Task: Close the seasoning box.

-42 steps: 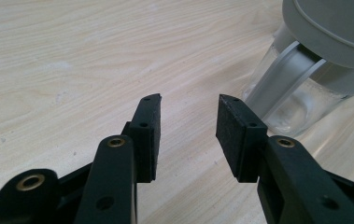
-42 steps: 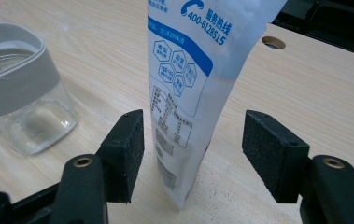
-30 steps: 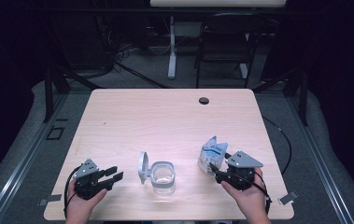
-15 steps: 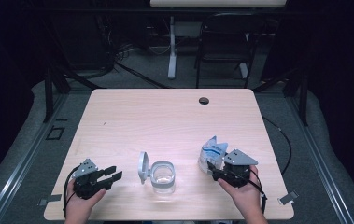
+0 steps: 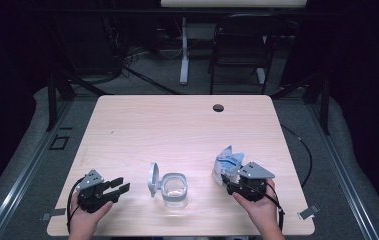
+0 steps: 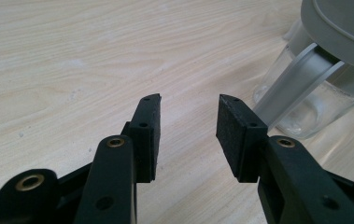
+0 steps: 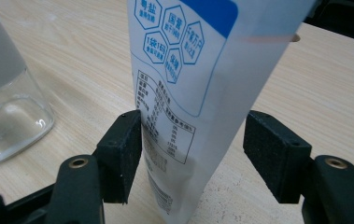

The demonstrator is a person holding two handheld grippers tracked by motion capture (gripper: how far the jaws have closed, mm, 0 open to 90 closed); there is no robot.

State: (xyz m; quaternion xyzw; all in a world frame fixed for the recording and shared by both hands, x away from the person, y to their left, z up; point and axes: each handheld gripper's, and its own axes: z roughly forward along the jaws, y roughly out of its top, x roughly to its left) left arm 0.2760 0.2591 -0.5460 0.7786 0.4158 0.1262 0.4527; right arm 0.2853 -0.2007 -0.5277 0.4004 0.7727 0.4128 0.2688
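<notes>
A white pouch with blue print (image 7: 184, 70) stands upright on the wooden table (image 5: 177, 130), right of centre near the front. My right gripper (image 7: 193, 126) is open, its jaws on either side of the pouch's lower part, and the right pad (image 7: 272, 154) is clear of it. In the high view the pouch (image 5: 228, 161) rises just beyond the right gripper (image 5: 225, 181). A clear glass jar (image 5: 175, 190) with its grey flip lid (image 5: 152, 179) swung open sits at front centre. My left gripper (image 5: 122, 186) rests open and empty, left of the jar (image 6: 300, 107).
A small dark round hole (image 5: 218, 107) marks the table's far edge. A chair and a stand's legs are on the floor behind the table. Bare wood spreads across the table's middle and far half.
The right gripper has edged slightly left toward the pouch. The left gripper, the jar and the pouch have not moved.
</notes>
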